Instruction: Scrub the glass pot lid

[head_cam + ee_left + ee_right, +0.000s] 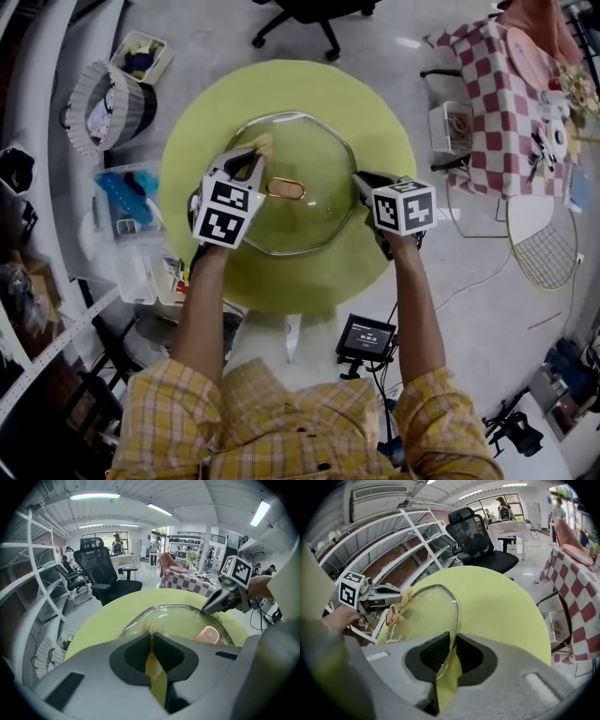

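I'm only getting the frayed tan tip of the scrubber point(150, 628). The rest is disappearing between the closed jaws of the left gripper point(151, 638), so I'm not making out its shape. The right gripper point(449, 644) is covering the near rim of the glass pot lid point(423, 616) where its jaws are pinching it. In the head view the person's forearms point(202, 300) are hiding part of the green table point(309, 84)'s near edge. The people point(154, 544) far behind are showing too small to read.
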`<state>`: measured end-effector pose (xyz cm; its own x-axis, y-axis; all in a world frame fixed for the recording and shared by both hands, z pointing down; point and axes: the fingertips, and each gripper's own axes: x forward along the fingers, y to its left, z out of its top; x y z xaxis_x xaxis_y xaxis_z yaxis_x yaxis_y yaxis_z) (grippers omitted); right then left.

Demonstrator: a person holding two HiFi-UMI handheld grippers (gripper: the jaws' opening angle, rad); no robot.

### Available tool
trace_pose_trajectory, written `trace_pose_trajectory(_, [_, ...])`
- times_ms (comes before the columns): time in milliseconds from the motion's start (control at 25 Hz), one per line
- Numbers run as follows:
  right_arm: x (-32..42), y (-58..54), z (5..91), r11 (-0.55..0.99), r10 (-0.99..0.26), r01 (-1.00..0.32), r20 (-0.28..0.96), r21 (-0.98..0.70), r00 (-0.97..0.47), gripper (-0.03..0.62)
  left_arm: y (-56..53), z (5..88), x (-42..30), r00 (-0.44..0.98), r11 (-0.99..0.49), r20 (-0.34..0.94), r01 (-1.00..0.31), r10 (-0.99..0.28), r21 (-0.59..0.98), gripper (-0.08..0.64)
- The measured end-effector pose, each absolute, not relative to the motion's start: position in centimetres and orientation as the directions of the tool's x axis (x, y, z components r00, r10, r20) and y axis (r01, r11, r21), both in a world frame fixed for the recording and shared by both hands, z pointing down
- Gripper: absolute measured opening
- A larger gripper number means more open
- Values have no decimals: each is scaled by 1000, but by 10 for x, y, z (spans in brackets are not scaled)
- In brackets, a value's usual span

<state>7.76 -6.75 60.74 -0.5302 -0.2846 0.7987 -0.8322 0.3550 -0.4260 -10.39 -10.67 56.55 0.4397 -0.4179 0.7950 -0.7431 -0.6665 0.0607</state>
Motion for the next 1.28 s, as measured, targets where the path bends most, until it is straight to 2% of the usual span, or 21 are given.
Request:
trace_pose_trajectory(440, [75, -68, 607, 363, -290, -834, 800, -416, -525, 41, -93, 560, -87, 524, -758, 794, -639, -308, 128, 26])
trace_pose_trajectory(880, [77, -66, 605, 373, -270, -850, 833, -372, -483, 40, -84, 558, -80, 521, -832, 834, -534, -183, 151, 26])
trace_pose_trajectory(1280, [79, -66, 604, 374, -269, -855, 840, -360, -472, 41, -88, 567, -75, 438, -853, 872, -520, -221, 44, 26])
